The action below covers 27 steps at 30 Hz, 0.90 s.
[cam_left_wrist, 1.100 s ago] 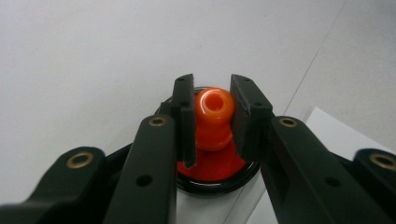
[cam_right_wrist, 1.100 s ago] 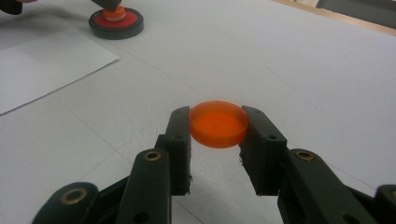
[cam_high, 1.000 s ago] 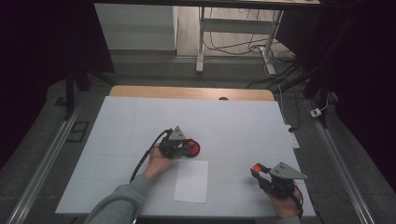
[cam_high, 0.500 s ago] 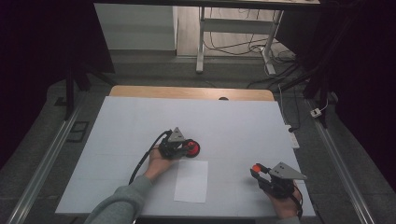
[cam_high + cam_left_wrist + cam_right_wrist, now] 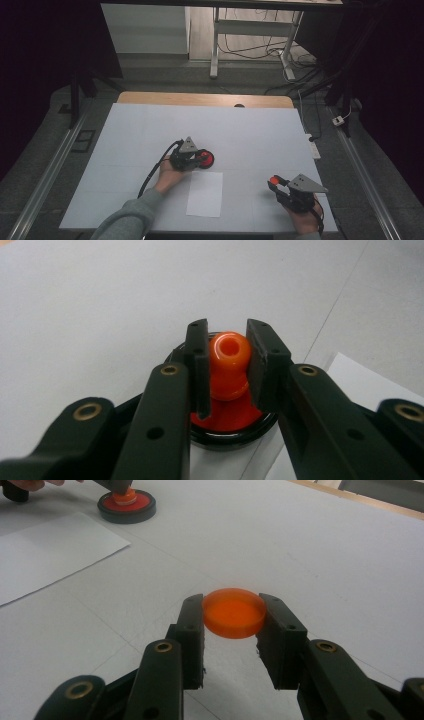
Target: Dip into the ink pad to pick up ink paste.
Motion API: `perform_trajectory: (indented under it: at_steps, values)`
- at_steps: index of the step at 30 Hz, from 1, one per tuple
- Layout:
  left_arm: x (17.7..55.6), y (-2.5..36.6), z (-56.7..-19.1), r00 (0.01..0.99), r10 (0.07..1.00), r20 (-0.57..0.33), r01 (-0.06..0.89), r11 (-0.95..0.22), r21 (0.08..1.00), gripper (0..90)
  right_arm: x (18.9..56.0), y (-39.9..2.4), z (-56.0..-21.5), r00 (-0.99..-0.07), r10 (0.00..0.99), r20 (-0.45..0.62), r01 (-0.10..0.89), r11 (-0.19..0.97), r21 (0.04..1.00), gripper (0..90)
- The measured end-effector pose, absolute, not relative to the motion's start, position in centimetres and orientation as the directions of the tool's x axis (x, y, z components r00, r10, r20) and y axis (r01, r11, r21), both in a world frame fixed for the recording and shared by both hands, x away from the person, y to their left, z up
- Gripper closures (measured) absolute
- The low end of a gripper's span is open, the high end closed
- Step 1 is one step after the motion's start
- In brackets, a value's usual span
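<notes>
Worktop [image 5: 150,130], high view: a white surface with a sheet of white paper [image 5: 205,194] lying near its front edge. The left gripper [image 5: 200,159] sits just beyond the paper's far left corner, held by the person's left hand [image 5: 169,176], with a black cable trailing from it toward the front edge. Its fingers are over a round stamp [image 5: 206,159] with a red top and black rim, which rests on the worktop just beyond the paper. The right gripper [image 5: 274,182] is well apart to the right of the paper, near the front edge, with a small orange item at its tips.

Left gripper view: the two black fingers [image 5: 199,360] are clenched on the orange knob [image 5: 229,362] of the stamp, one pad on each side of it. The knob stands upright from the red disc inside the black rim [image 5: 227,440]. A corner of the paper [image 5: 360,385] lies at the right.

Right gripper view: the fingers [image 5: 191,630] are clenched on a flat orange disc [image 5: 234,612], gripped at its edges and held level above the worktop. At the upper left, the stamp [image 5: 126,505] rests beside the paper [image 5: 45,550], with the left gripper on its knob.
</notes>
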<state>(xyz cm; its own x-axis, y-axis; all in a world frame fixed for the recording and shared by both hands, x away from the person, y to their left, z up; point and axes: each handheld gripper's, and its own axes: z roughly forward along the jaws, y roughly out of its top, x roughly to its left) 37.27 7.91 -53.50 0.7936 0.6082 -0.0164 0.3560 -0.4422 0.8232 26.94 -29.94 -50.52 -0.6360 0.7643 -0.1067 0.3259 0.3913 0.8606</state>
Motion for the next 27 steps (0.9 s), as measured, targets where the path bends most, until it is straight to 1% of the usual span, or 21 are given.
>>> perform_trajectory:
  at_steps: [7, 9, 12, 15, 22, 27]
  values:
    - [37.1, 7.6, -53.2, 0.782, 0.623, -0.005, 0.364, -0.451, 0.815, 73.0, 26.9, -29.8, -50.5, -0.641, 0.76, -0.106, 0.32, 0.391, 0.863, 64.0]
    - [37.0, 7.8, -53.0, 0.785, 0.62, 0.003, 0.346, -0.441, 0.828, 72.9, 26.9, -29.8, -50.4, -0.641, 0.76, -0.106, 0.318, 0.389, 0.865, 64.0]
    - [36.9, 8.6, -51.6, 0.773, 0.633, -0.035, 0.333, -0.358, 0.872, 72.8, 26.9, -29.7, -50.3, -0.643, 0.759, -0.101, 0.313, 0.381, 0.87, 64.0]
    - [36.7, 9.4, -50.4, 0.77, 0.635, -0.068, 0.334, -0.31, 0.89, 72.8, 27.0, -29.7, -50.4, -0.646, 0.756, -0.102, 0.314, 0.386, 0.867, 64.0]
    - [36.5, 10.4, -49.3, 0.763, 0.64, -0.095, 0.339, -0.27, 0.901, 72.7, 27.0, -29.5, -50.3, -0.648, 0.754, -0.107, 0.309, 0.389, 0.868, 64.0]
    - [36.9, 10.4, -50.0, 0.769, 0.629, -0.116, 0.372, -0.292, 0.881, 72.6, 27.1, -29.5, -50.4, -0.651, 0.752, -0.105, 0.313, 0.392, 0.865, 64.0]
